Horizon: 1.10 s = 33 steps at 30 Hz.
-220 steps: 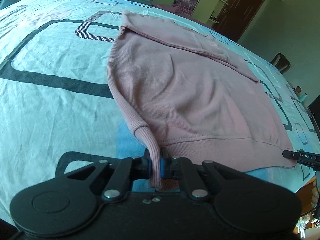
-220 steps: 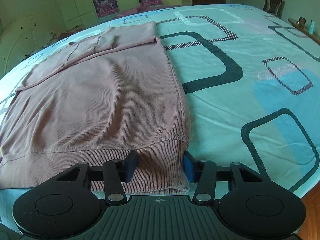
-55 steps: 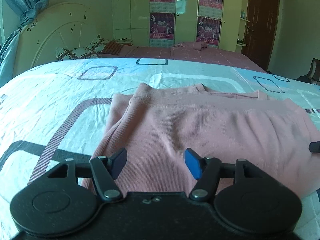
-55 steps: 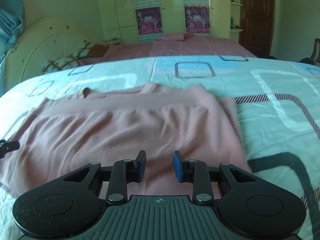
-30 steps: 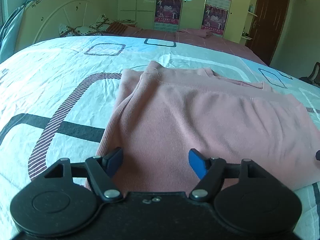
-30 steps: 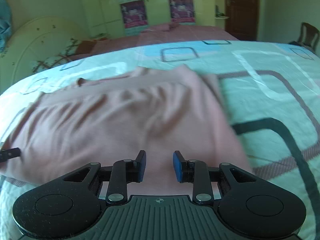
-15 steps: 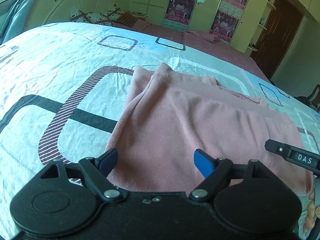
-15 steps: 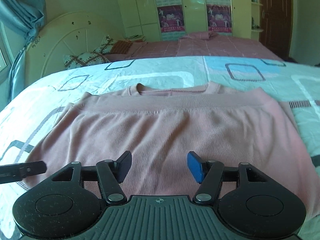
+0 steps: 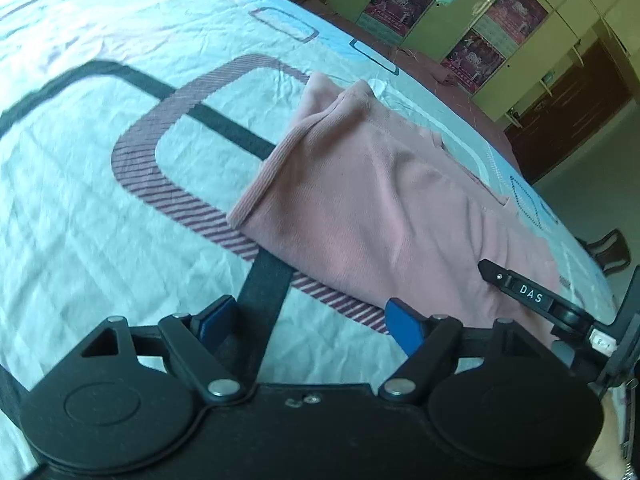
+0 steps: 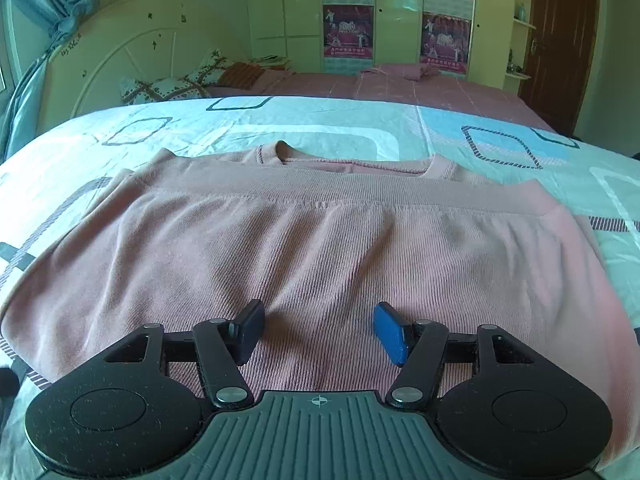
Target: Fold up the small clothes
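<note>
A bed covered by a pale blue-and-white sheet (image 10: 344, 120) printed with dark and striped rounded rectangles fills both views; behind it, in the upper part of the right wrist view, stand a white arched headboard (image 10: 132, 60) at upper left, patterned pillows (image 10: 172, 86), a mauve checked cover (image 10: 400, 84), yellow-green wardrobe doors carrying posters (image 10: 348, 32), a blue curtain (image 10: 36, 32) at the left edge and a dark brown door (image 10: 560, 40) at upper right. The pink ribbed sweater (image 10: 320, 248) lies folded flat on the sheet in the centre of the right wrist view, its long axis running left to right across the frame, the neckline toward the top of the frame and the ribbed hem band laid just below it. In the left wrist view the sweater (image 9: 380, 208) runs diagonally from upper centre to lower right, its near folded corner pointing toward centre frame. The right gripper (image 10: 320, 332) is over the garment's near portion, fingers spread apart and holding nothing; whether the pads touch the cloth cannot be told. The left gripper (image 9: 310, 322) is over bare sheet just beside the sweater's near edge, fingers likewise wide apart and empty. The sweater's near edge is hidden behind the right gripper body, and its sleeves are not visible. In the left wrist view the right gripper (image 9: 532, 294) enters at lower right, only one finger of it showing.
</note>
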Tool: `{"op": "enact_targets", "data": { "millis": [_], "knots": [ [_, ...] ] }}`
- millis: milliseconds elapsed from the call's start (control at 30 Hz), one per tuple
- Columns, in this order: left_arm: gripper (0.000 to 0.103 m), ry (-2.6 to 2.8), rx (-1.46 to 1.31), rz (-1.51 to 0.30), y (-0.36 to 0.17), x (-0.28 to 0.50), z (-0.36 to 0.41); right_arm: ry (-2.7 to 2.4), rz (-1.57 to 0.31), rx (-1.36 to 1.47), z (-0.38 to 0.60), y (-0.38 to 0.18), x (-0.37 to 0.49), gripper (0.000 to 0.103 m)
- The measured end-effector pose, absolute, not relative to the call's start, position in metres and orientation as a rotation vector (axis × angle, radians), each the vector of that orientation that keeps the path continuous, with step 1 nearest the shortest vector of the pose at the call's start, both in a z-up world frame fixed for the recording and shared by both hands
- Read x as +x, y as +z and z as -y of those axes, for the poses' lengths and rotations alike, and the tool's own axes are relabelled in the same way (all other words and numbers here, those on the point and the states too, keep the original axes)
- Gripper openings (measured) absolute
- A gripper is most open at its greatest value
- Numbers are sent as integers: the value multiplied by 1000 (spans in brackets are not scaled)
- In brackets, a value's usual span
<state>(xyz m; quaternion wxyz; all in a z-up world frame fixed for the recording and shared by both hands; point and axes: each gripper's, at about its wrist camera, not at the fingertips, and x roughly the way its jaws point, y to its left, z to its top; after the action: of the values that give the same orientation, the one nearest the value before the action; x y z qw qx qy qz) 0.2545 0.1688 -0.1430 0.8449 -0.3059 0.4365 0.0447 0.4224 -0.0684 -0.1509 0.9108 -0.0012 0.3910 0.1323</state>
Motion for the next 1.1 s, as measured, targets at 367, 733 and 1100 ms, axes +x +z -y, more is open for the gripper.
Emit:
{"op": "enact_targets", "data": {
  "millis": [367, 733, 1100],
  "knots": [
    [80, 6, -1071, -728, -184, 300, -188, 261, -813, 22, 67, -144, 420, 61],
    [12, -13, -1094, -664, -215, 346, -198, 186, -782, -17, 58, -135, 429, 61],
    [9, -12, -1042, -662, -207, 350, -196, 156, -828, -147, 58, -159, 434, 61]
  ]
}}
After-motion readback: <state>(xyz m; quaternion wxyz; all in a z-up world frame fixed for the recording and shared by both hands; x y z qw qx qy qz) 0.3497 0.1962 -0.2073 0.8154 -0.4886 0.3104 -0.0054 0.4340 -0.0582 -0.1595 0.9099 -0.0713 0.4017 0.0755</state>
